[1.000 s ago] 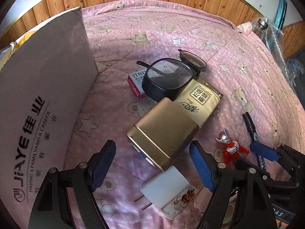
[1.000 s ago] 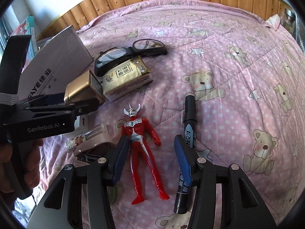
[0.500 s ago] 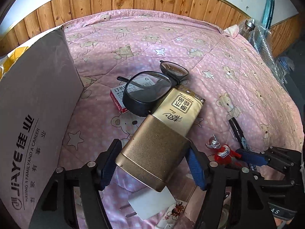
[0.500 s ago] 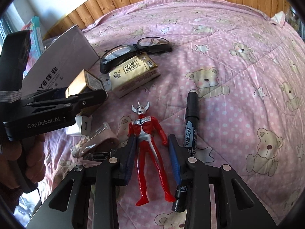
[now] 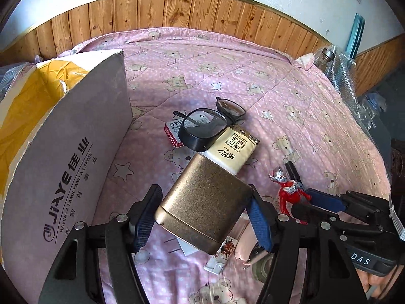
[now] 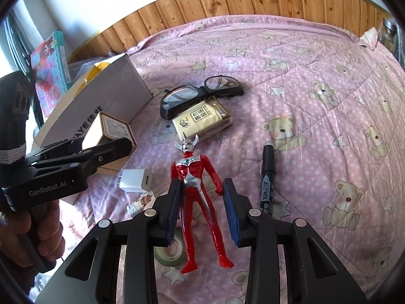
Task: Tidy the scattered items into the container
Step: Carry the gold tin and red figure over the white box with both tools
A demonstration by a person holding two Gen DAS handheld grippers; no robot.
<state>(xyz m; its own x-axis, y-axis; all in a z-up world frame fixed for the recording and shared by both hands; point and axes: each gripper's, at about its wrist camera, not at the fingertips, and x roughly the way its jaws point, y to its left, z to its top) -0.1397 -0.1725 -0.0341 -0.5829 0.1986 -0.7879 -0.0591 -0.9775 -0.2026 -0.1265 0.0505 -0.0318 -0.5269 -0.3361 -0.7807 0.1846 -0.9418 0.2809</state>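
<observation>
Gold tin [image 5: 202, 202] pinched in left gripper [image 5: 202, 217], off the bed; right gripper [image 6: 202, 209] clamping figure [image 6: 200, 192]; glasses [image 6: 200, 93], marker [image 6: 267, 174] unboxed.

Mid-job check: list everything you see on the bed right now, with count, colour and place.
Cardboard box: one, grey-white, left on the bed.
Gold tin: one, between the left gripper's fingers.
Tissue pack: one, cream, mid-bed.
Glasses: one pair, black, leaning on the tissue pack.
Small carton: one, red-white, under the glasses.
Toy figure: one, red-silver, between the right gripper's fingers.
Marker: one, black, right of the figure.
Charger plug: one, white, left of the figure.
Tape roll: one, greenish, beneath the right gripper.
Left gripper: shut on the tin.
Right gripper: around the figure, grip unclear.
</observation>
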